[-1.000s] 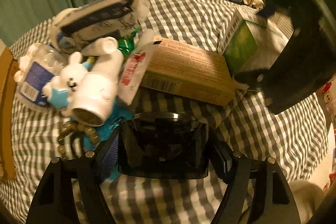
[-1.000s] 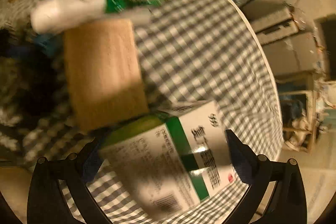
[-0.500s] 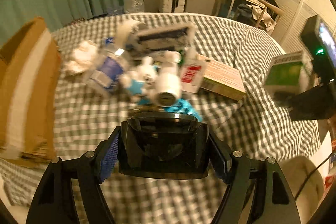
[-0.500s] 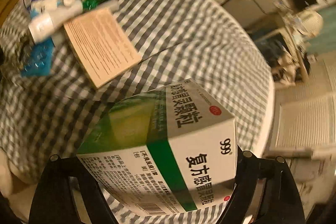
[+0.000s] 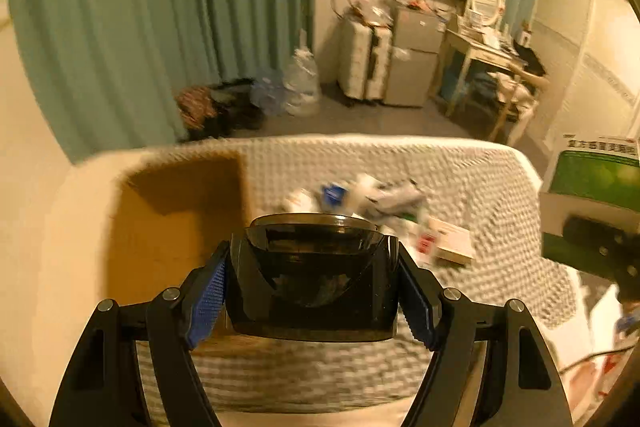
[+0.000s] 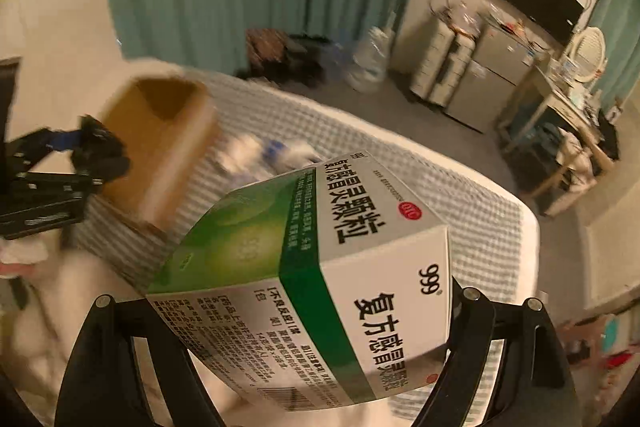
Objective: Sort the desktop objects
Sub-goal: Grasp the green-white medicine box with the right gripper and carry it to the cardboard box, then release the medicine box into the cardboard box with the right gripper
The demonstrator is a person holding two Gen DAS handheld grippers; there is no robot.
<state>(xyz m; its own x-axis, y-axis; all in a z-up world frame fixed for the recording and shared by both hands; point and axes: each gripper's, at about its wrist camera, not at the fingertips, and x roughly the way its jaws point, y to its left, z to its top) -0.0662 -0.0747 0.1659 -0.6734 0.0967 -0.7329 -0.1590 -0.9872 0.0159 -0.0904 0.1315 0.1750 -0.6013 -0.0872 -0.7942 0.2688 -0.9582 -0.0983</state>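
The brown cardboard box (image 5: 176,227) stands open-topped at the near left of the checked tablecloth (image 5: 480,179); its inside is in shadow and what it holds cannot be told. Right of the box lies the blurred pile of small objects (image 5: 372,195), with a flat tan carton (image 5: 452,243) at its near right edge.

The left gripper (image 5: 312,291) is clamped on a glossy black case (image 5: 312,267), blue pads pressed to its sides, raised near the box. The right gripper (image 6: 304,339) grasps a green-and-white medicine box (image 6: 320,267) of smooth printed card, tilted, in the air right of the cardboard box.

A second ago both grippers were low over the table by the pile; now they are lifted, the room's green curtain (image 5: 160,27) fills the view, and the cardboard box has come into sight
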